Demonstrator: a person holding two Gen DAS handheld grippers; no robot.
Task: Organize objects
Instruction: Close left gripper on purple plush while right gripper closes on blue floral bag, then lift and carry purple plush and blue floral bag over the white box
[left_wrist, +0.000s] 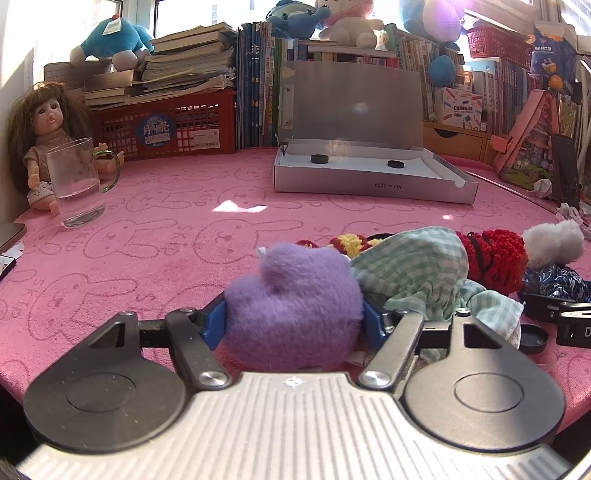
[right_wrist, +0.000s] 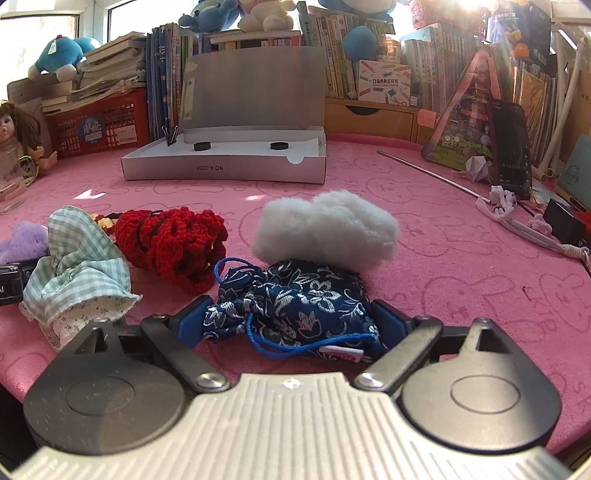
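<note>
My left gripper (left_wrist: 293, 317) has its blue fingers pressed on both sides of a fluffy purple pouch (left_wrist: 295, 302) lying on the pink cloth. My right gripper (right_wrist: 288, 317) has its blue fingers on both sides of a navy floral drawstring pouch (right_wrist: 295, 299). Beside them lie a green checked pouch (right_wrist: 79, 266), a red knitted pouch (right_wrist: 173, 240) and a white fluffy pouch (right_wrist: 325, 229). An open grey box (right_wrist: 225, 168) with two black round magnets inside stands further back in the middle.
A glass mug (left_wrist: 77, 181) and a doll (left_wrist: 40, 140) stand at the far left. A red basket (left_wrist: 166, 125), books and plush toys line the back. A phone (right_wrist: 511, 147), a metal rod (right_wrist: 436, 175) and cords lie at the right.
</note>
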